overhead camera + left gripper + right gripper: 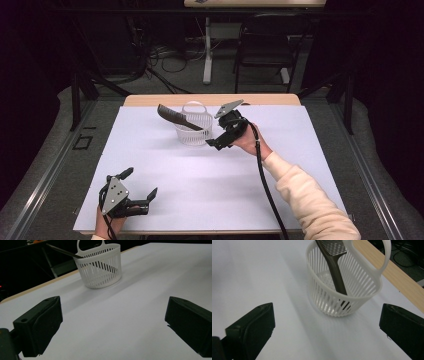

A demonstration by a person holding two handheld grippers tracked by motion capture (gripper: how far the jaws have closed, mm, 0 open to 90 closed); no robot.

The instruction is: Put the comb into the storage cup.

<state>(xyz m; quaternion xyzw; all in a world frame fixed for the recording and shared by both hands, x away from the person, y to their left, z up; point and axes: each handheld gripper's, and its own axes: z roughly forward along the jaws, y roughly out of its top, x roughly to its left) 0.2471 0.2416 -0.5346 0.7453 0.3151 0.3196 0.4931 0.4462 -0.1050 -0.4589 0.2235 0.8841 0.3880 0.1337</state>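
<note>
Now comb (334, 262) beyond open jaws

Basket (342, 293): white plastic, slatted walls, smooth w/ slight sheen, perforated bottom. Comb (334, 257): dark brown plastic, smooth, semi-gloss handle, fine teeth. Bench (200, 170): top covered w/ white matt sheet, looks like paper or thin board, smooth; bare wood edge (392, 272) at far side, light tan, matt. Right gripper (216, 141) & left gripper (140, 185): black matt plastic; grey plate (114, 195) on top looks like dull metal. Sleeve (310, 200): cream cloth, soft, fleecy.
</note>
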